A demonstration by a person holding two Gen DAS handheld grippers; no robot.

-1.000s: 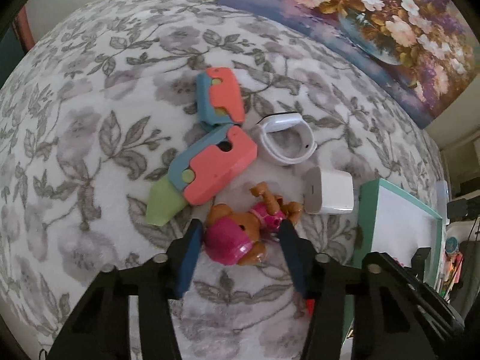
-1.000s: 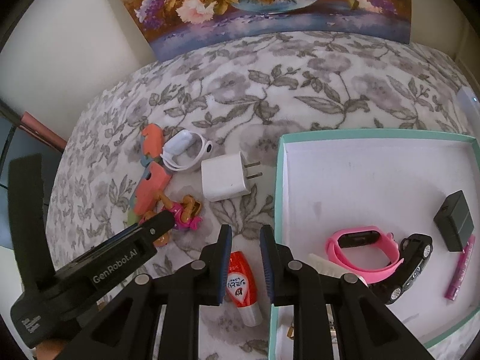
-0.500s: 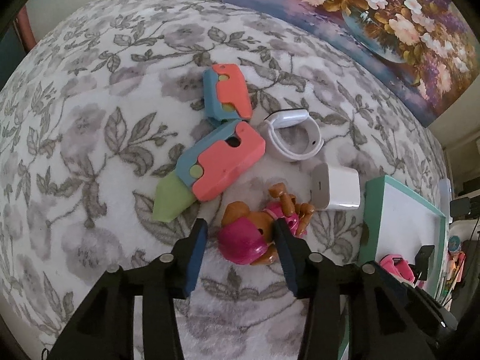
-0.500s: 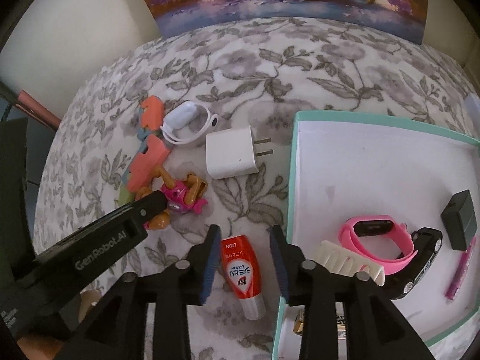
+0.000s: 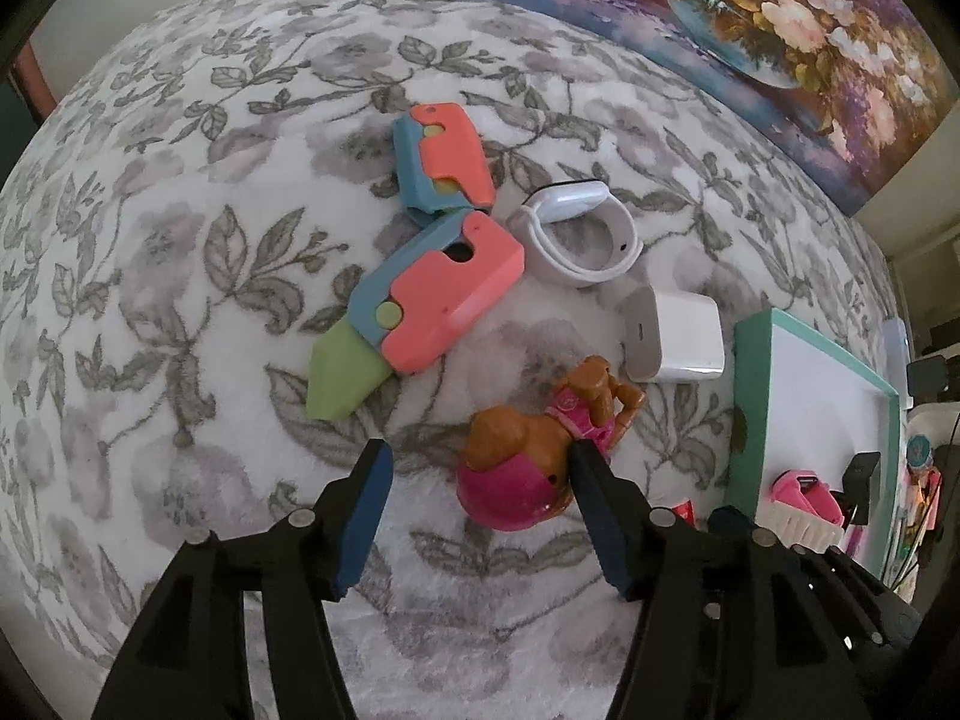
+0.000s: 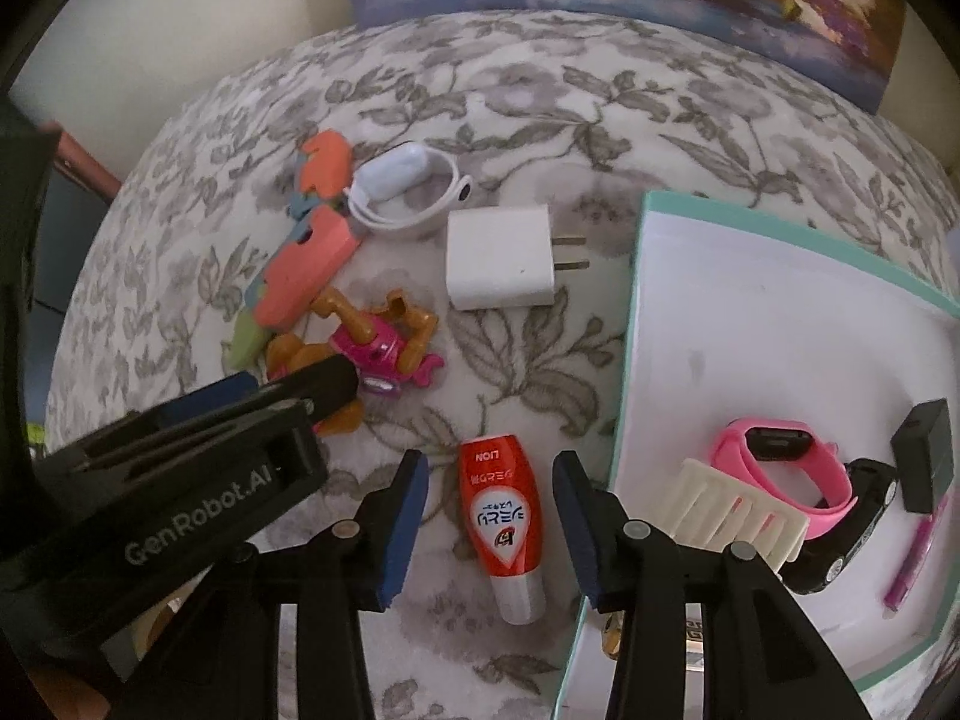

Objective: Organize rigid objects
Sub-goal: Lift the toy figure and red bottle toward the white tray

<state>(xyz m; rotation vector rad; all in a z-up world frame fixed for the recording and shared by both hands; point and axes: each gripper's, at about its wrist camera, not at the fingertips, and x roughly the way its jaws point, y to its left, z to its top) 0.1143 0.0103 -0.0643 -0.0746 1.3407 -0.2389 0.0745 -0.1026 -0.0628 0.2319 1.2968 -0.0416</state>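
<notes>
closing on the toy dog (image 5: 534, 456) will go best, i judge, if the left gripper (image 5: 480, 510) shifts a little toward the right of its frame first, since the dog sits off-centre between the fingers. it lies on its side on the flowered cover (image 5: 180, 240), pink helmet toward the camera, low and right of centre in the left view. the right-hand finger touches or nearly touches the helmet (hard to say which), while the left-hand finger stands well clear, with bare cover between. the jaws are opening and do not grip the dog. a round helmet may slip from flat pads, so a hold across the body looks safer.

the red tube (image 6: 501, 516) lies bottom centre of the right view, cap toward the camera, between the fingers of the right gripper (image 6: 489, 498). those jaws are opening too, with a gap on each side of the tube, so nothing is held. squaring the pads to its long sides should keep it from rolling.

further out, the white charger (image 6: 498, 261) sits above the tube, with the white band (image 6: 408, 195) and coral toy knives (image 5: 429, 291) to the upper left. the teal-rimmed box (image 6: 630, 330) fills the right side, just beside the tube, holding a pink watch (image 6: 786, 468) and comb (image 6: 738, 510).
</notes>
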